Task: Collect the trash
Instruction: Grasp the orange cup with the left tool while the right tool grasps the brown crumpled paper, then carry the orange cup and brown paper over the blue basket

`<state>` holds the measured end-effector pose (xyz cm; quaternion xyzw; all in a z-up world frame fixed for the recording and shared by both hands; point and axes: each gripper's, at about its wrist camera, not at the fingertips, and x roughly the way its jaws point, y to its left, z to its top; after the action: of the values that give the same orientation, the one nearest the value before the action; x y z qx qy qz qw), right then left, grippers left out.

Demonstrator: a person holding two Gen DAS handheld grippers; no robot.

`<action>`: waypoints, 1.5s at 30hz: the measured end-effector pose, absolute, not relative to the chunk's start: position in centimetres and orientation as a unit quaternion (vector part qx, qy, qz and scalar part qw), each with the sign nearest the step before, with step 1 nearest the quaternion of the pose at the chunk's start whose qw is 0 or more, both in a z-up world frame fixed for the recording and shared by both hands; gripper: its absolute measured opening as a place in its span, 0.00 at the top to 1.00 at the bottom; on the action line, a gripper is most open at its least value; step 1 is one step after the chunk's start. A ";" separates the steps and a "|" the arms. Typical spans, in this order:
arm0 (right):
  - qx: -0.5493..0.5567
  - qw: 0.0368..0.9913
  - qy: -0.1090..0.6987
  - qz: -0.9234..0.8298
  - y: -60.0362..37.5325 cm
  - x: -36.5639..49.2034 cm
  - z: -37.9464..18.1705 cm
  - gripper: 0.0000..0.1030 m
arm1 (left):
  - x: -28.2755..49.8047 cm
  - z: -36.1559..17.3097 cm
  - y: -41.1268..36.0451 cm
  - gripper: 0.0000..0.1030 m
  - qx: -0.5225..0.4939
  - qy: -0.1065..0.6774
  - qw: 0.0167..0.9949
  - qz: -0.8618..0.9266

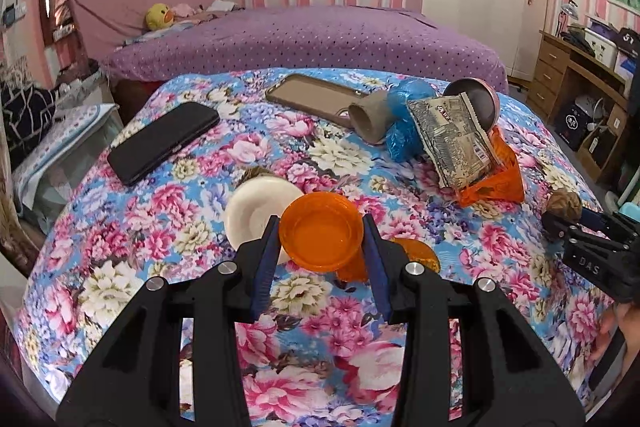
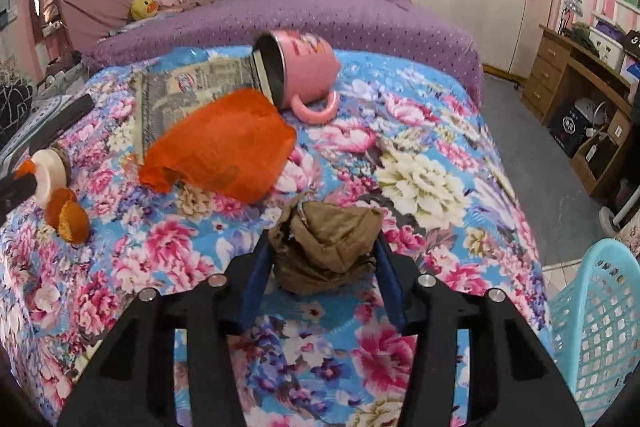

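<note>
My left gripper [image 1: 322, 227] is shut on an orange plastic lid [image 1: 320, 233], held just above the floral cloth. A white lid [image 1: 256, 211] lies beside it on the left, and another orange lid [image 1: 420, 255] lies behind it. My right gripper [image 2: 324, 247] is shut on a crumpled brown paper wad [image 2: 326, 247]; it also shows at the right in the left wrist view [image 1: 564, 205]. An orange wrapper [image 2: 224, 155], a printed snack packet [image 1: 452, 143], blue plastic [image 1: 404, 119] and a cardboard tube [image 1: 368, 117] lie on the table.
A pink mug [image 2: 304, 67] lies on its side at the back. A black phone [image 1: 164, 141] and a brown phone case [image 1: 316, 97] lie at the back left. A light blue basket [image 2: 596, 327] stands off the table's right edge. A purple bed [image 1: 304, 39] is behind.
</note>
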<state>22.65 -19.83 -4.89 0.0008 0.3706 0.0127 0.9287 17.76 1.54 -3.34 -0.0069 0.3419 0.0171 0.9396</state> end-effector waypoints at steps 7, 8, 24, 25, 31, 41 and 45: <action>-0.008 0.937 0.349 0.023 -20.4 19.9 -4.1 0.52 | 17.1 -3.2 1.2 0.62 -0.003 0.336 0.942 0.016; -0.009 0.938 0.345 0.022 -20.6 19.7 -3.9 0.52 | 17.1 -3.2 1.1 0.62 -0.004 0.336 0.942 0.015; -0.012 0.949 0.313 0.020 -23.0 16.5 -2.7 0.52 | 15.0 -3.2 -2.0 0.62 -0.009 0.333 0.943 -0.002; -0.013 0.950 0.312 0.020 -23.1 16.4 -2.6 0.52 | 14.9 -3.1 -2.2 0.62 -0.011 0.332 0.943 -0.002; -0.013 0.953 0.302 0.014 -24.6 15.2 -2.1 0.52 | 13.9 -3.0 -4.2 0.62 -0.004 0.324 0.946 -0.003; 0.005 0.956 0.292 -0.014 -29.7 12.7 -1.4 0.52 | 12.5 -3.1 -7.9 0.62 0.018 0.316 0.949 -0.016; 0.009 0.957 0.289 -0.028 -31.8 11.8 -1.3 0.52 | 12.0 -2.6 -9.9 0.62 0.024 0.310 0.950 -0.029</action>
<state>11.79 -31.82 -1.27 0.0089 0.2889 -0.0283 0.9569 12.04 -9.87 -2.61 0.0235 0.3102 -0.0293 0.9499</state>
